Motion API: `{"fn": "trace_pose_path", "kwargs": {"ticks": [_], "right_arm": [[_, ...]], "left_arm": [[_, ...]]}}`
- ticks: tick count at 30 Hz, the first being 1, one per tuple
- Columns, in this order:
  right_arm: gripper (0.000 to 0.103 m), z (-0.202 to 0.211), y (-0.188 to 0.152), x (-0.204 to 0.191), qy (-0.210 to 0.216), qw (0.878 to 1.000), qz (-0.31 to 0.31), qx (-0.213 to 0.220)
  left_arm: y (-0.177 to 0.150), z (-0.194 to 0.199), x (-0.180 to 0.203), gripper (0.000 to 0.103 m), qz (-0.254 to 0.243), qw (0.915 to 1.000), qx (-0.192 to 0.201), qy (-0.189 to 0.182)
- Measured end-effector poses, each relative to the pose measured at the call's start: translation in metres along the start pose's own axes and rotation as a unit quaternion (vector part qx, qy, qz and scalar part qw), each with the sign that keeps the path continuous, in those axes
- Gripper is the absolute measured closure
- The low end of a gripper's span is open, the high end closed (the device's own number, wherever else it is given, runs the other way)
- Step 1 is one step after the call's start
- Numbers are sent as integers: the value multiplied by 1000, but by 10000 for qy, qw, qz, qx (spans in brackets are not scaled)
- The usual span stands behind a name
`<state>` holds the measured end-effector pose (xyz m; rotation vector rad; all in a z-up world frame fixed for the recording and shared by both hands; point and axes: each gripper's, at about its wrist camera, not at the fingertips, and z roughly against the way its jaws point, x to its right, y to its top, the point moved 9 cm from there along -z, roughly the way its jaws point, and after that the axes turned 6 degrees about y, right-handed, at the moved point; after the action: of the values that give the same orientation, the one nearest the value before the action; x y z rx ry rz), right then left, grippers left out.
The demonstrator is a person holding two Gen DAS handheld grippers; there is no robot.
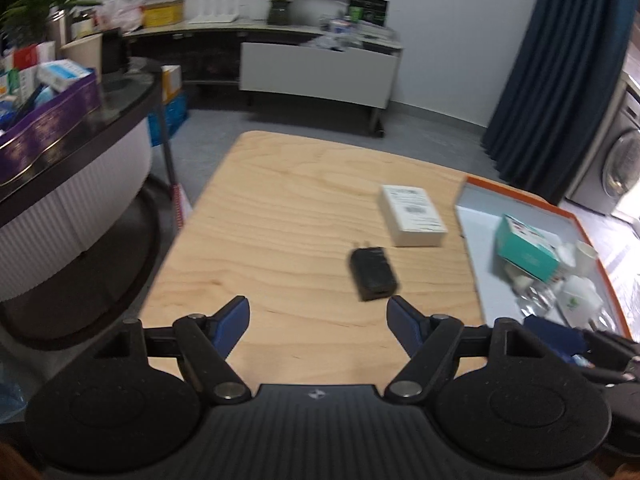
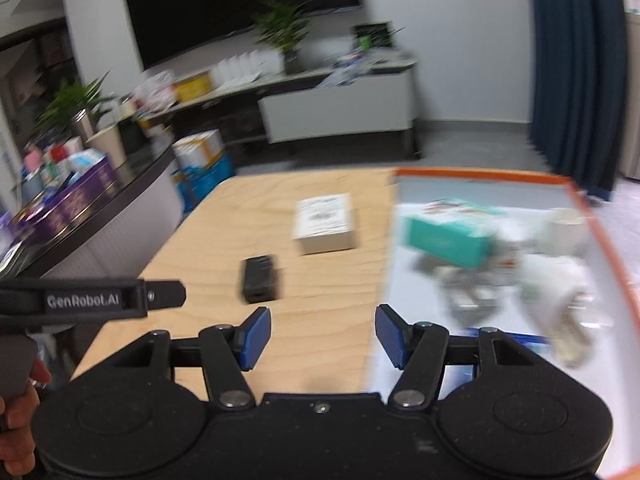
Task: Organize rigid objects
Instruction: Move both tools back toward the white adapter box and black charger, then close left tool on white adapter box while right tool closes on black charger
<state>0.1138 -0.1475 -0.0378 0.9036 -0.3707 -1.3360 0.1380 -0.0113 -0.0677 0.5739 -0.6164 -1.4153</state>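
Two wrist views of a light wooden table [image 1: 280, 208] bearing the objects to be organized. The left gripper [image 1: 318, 312] hangs over the near part of the table with its 2 blue-padded fingers [image 1: 232, 320] spread apart and nothing between them; the right gripper [image 2: 322, 332] is likewise parted and empty, straddling the line where the bare wood meets the tray. A black charger [image 1: 374, 276], a small matte rectangular block with 2 short prongs at its far end and a port opening at its near end, lies flat on the wood just beyond the left gripper's right finger, apart from it. Just behind the charger, and apart from it, lies a white box [image 1: 414, 216], flat and rectangular, its top face carrying printed text and a barcode label. To the right of both, an orange-rimmed tray [image 1: 520, 196] with a pale floor holds a teal carton [image 1: 528, 250] with a white, printed top face, resting tilted on other items, beside a white cup [image 1: 586, 254], a white plug adapter [image 1: 578, 300] and further small pieces too blurred to identify. In the right wrist view the left gripper's black body, marked with white lettering, enters from the left edge, and a hand [image 2: 18, 432] grasps its handle at the lower left corner.
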Motion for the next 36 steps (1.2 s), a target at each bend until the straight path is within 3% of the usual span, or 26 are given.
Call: {"fn": "trace_pose_path", "kwargs": {"ticks": [11, 13, 15, 17, 22, 29, 36], "right_arm": [[34, -98, 19, -27, -41, 9991, 22, -423], [40, -112, 21, -27, -147, 9984, 125, -537], [58, -122, 18, -25, -219, 9973, 223, -670], [59, -121, 17, -24, -268, 9973, 323, -610], [60, -77, 24, -9, -475, 9983, 327, -40], [60, -2, 30, 37, -838, 9952, 231, 459], [60, 35, 38, 69, -957, 9920, 22, 822]], "left_arm": [[19, -22, -31, 25, 225, 9997, 24, 104], [20, -27, -32, 25, 233, 9997, -2, 64], [22, -32, -30, 25, 208, 9998, -25, 44], [24, -38, -25, 25, 147, 9999, -26, -15], [32, -53, 5, 21, 22, 9995, -87, -292], [48, -90, 78, 10, -109, 9974, -201, -682], [59, -139, 127, 6, -377, 9984, -321, -277]]}}
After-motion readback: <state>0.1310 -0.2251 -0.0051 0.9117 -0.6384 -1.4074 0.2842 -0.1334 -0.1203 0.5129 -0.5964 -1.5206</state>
